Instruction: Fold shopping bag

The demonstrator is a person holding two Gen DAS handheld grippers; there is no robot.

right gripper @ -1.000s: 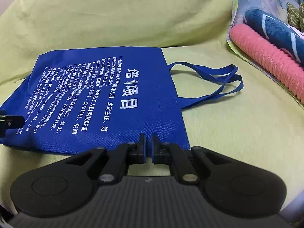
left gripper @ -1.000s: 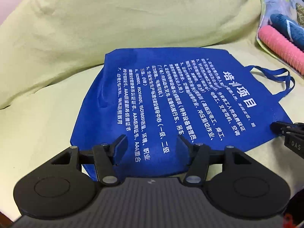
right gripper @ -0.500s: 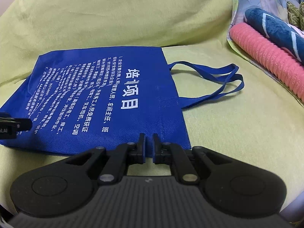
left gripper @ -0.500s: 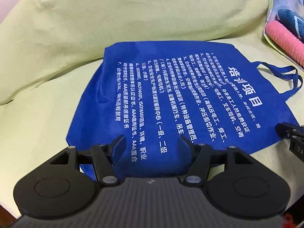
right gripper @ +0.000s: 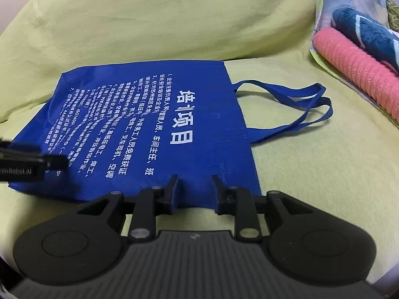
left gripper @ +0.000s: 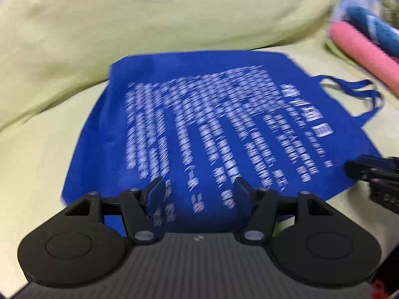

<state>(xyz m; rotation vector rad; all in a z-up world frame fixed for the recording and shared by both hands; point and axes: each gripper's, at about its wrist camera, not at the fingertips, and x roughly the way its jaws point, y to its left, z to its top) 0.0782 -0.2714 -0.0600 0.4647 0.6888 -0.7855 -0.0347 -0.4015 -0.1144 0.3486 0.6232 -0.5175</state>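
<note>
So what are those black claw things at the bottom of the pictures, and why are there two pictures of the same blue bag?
Those black claws are grippers, like big tweezers. A person holds one in each hand, and each has a small camera looking out along its two fingers. That is why there are two pictures: one from each hand.

In the left camera's picture you see the left gripper, open wide. In the right camera's picture you see the right gripper, also open. Neither one is holding anything.

In front of them lies a blue shopping bag, flat, with white writing on it and its handles stretched out to one side. It rests on a yellow-green cloth. Off to the side are a pink roll and a dark blue one.

The left picture is blurry.
</note>
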